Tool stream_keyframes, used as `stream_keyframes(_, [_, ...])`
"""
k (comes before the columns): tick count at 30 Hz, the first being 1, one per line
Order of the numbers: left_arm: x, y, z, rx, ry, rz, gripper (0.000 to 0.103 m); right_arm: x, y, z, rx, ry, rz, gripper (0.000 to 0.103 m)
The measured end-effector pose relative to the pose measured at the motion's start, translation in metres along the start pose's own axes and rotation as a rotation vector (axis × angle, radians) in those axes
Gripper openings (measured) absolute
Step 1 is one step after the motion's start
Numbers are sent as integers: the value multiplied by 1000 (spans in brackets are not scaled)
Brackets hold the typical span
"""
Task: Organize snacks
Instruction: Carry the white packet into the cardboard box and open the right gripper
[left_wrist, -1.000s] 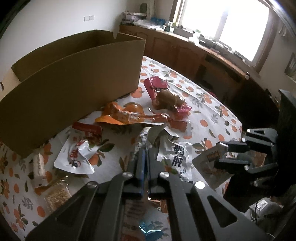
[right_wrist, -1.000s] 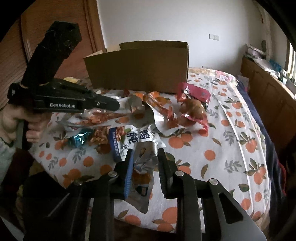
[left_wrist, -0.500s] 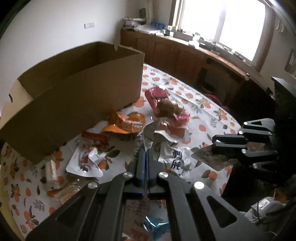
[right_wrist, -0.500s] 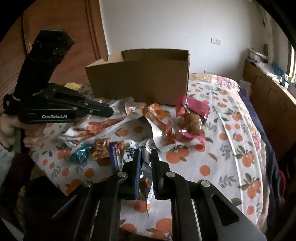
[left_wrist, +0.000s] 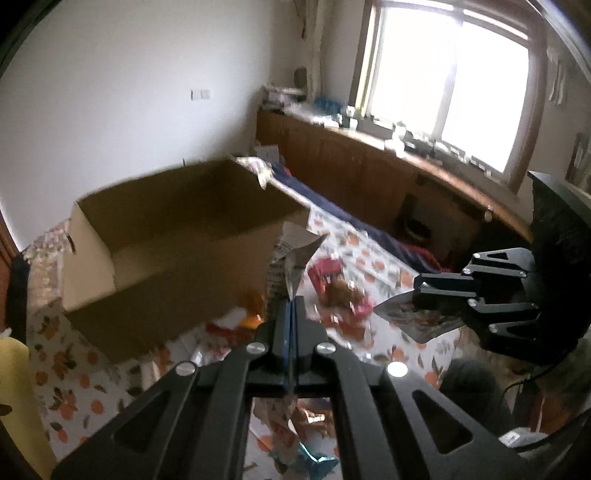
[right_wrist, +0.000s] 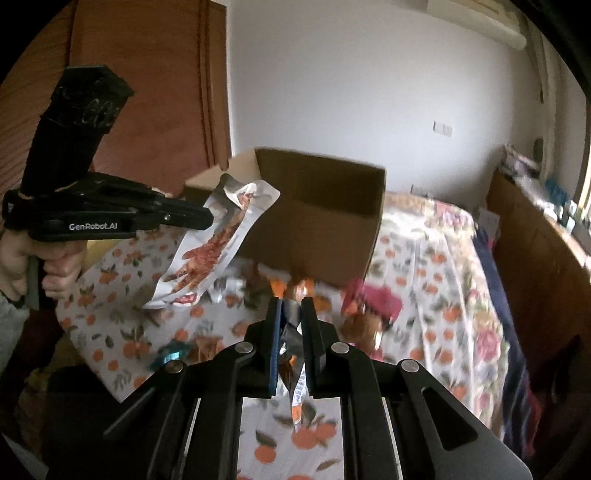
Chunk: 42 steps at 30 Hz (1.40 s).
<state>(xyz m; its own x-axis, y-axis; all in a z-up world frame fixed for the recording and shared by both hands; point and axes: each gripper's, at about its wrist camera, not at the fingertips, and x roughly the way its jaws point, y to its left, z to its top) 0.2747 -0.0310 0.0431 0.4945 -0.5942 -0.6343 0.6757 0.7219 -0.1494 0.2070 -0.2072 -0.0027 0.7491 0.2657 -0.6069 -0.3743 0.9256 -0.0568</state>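
My left gripper (left_wrist: 290, 306) is shut on a white snack pouch (left_wrist: 291, 258) and holds it in the air beside the open cardboard box (left_wrist: 177, 254). In the right wrist view the same pouch (right_wrist: 218, 243), white with red-brown food printed on it, hangs from the left gripper (right_wrist: 207, 221) in front of the box (right_wrist: 317, 218). My right gripper (right_wrist: 291, 314) is shut on a silver and orange snack packet (right_wrist: 295, 384), lifted off the table. In the left wrist view that packet (left_wrist: 410, 317) hangs from the right gripper (left_wrist: 421, 291).
Several snacks lie on the orange-print tablecloth (right_wrist: 417, 295): a pink packet with a brown snack (right_wrist: 373, 302), an orange packet (left_wrist: 253, 314), a blue foil wrapper (right_wrist: 171, 354). A wooden cabinet (left_wrist: 369, 177) runs under the window. A wooden door (right_wrist: 147, 92) stands behind the box.
Both grippers have risen from the table with their packets. The right jaws closed on the silver packet. The left pouch now hangs near the box's opening.
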Motion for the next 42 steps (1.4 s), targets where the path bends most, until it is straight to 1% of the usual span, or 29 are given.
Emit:
stream_keyframes(5, [-22,10,35,-13,-80,-1,0,1,-2,43,-43,-46,-1,8])
stream_keyframes(10, [-33,32,75,-17,-132,32,0,13,-6,86,-84,-76,7,8])
stream_keyframes(15, [-27,62,99,-27,-154,83,0,40,-17,121,-95,-89,18,8])
stream_keyframes(19, [-12,89,107,-41,-153,110,0,74,-26,139,-95,-76,29,8])
stream_keyframes(22, [9,112,109,-60,-142,128,0,106,-31,144,-89,-49,27,8])
stream_keyframes(24, [29,130,111,-73,-118,135,0,128,-35,142,-76,-24,26,8])
stream_keyframes(27, [51,144,109,-87,-90,138,0,156,-42,139,-51,9,28,8])
stream_keyframes(30, [75,156,100,-99,-55,149,0,176,-47,133,-31,36,24,8])
stream_keyframes(34, [94,156,83,-109,-23,150,0,195,-51,124,-9,70,22,8])
stream_keyframes(37, [101,152,74,-106,-15,149,0,201,-50,116,1,82,23,8])
stream_keyframes(42, [101,142,66,-102,-23,163,0,207,-56,111,40,96,49,8])
